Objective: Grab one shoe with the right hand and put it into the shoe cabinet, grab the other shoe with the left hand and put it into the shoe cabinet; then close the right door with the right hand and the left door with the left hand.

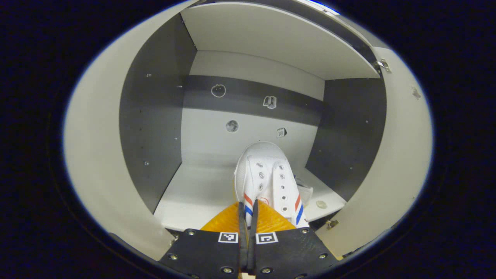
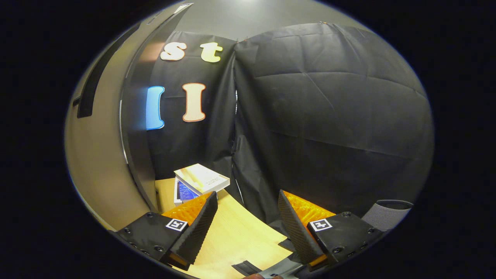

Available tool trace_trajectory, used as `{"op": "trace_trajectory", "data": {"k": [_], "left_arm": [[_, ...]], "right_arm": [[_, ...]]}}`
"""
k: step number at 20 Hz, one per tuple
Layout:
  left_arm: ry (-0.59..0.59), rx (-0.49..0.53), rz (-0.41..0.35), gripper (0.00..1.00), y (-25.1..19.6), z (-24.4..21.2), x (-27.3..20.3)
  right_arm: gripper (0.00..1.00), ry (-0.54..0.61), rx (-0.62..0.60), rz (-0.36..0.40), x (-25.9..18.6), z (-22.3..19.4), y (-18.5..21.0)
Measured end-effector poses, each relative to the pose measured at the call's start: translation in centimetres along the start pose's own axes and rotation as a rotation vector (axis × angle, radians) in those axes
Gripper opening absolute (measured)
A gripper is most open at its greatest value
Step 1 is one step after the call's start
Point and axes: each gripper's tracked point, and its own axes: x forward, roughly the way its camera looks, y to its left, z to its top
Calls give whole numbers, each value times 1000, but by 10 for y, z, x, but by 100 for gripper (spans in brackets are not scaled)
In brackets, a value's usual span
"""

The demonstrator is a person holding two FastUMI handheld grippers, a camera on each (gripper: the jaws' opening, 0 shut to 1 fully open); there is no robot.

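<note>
The shoe, a white lace-up with red and blue stripes down its sides, points toe-first into the shoe cabinet, and my left gripper is clamped on its heel end, fingers pressed nearly together over a thin edge of it. The toe reaches over the pale bottom shelf, roughly in the middle of the opening; I cannot tell whether the sole is touching the shelf. Just right of the shoe, further along the shelf, a bit of another white thing peeks out, mostly hidden behind it. Both doors stand open: the left door sweeps wide on one side, the right door on the other. Small stickers dot the back panel.

Over in the right gripper view, my right gripper is spread wide and holds nothing, hanging above a light wooden tabletop. A small stack of books lies ahead on the table, beside the cabinet's dark side panel, with black cloth behind.
</note>
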Motion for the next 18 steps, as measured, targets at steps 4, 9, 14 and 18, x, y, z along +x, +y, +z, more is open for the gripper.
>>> {"op": "trace_trajectory", "data": {"k": [4, 9, 14, 18], "left_arm": [[-13, -2, 19, 2, 0, 5, -6], [5, 49, 17, 1, 0, 7, -5], [36, 54, 36, 2, -1, 4, -3], [-40, 67, 17, 22, -8, 22, -17]], "right_arm": [[97, -14, 17, -35, -7, 9, -16], [97, -13, 70, -66, -6, 11, -24], [97, -42, 46, -33, 4, 25, -14], [98, -51, 59, -6, 7, 36, -6]]}}
